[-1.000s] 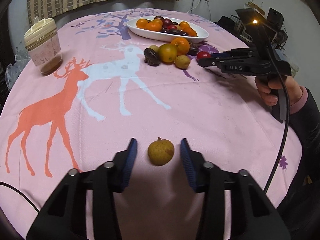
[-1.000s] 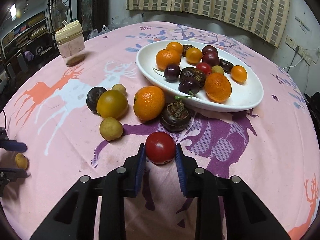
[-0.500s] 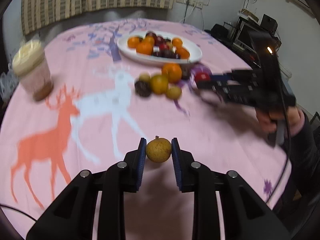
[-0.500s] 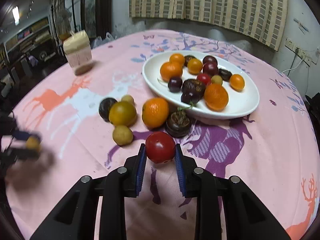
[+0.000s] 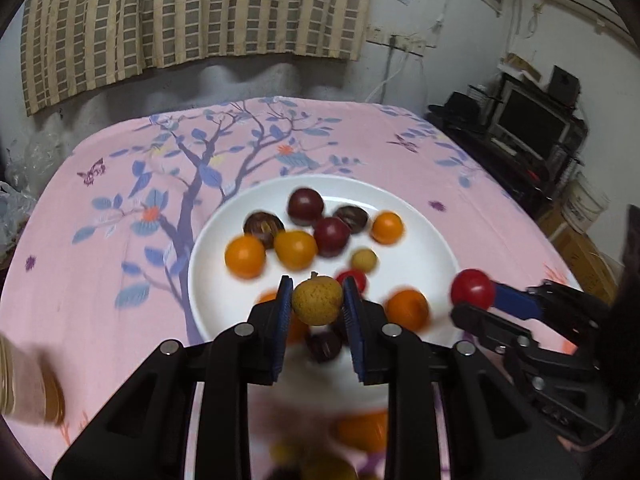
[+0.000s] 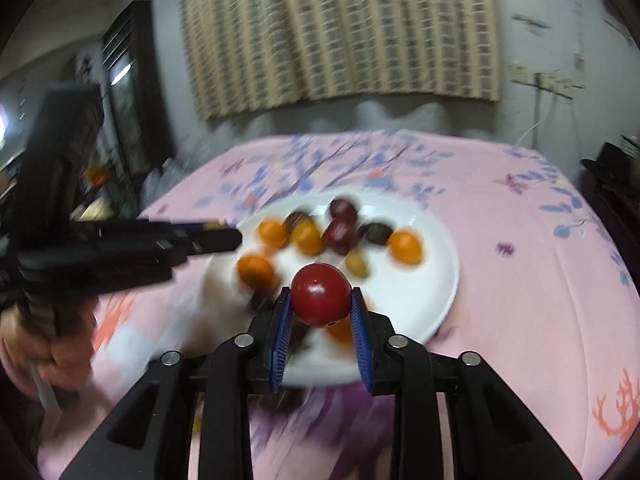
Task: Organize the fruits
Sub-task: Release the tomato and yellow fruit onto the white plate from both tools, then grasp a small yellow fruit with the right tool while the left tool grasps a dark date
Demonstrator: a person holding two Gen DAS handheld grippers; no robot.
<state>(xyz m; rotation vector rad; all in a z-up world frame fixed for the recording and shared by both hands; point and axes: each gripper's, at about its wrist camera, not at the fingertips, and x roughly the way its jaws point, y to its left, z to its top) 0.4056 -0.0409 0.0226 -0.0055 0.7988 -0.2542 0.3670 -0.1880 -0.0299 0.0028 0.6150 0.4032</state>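
Surfaces I see now
My glossy red fruit, rough yellow fruit; white plate smooth, desk cloth matt.

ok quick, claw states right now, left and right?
Left claw: closed on the yellow-brown fruit.
Right claw: closed on the red fruit.

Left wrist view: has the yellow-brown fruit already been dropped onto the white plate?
No, the left gripper has its fingers shut on the yellow-brown fruit, held over the white plate.
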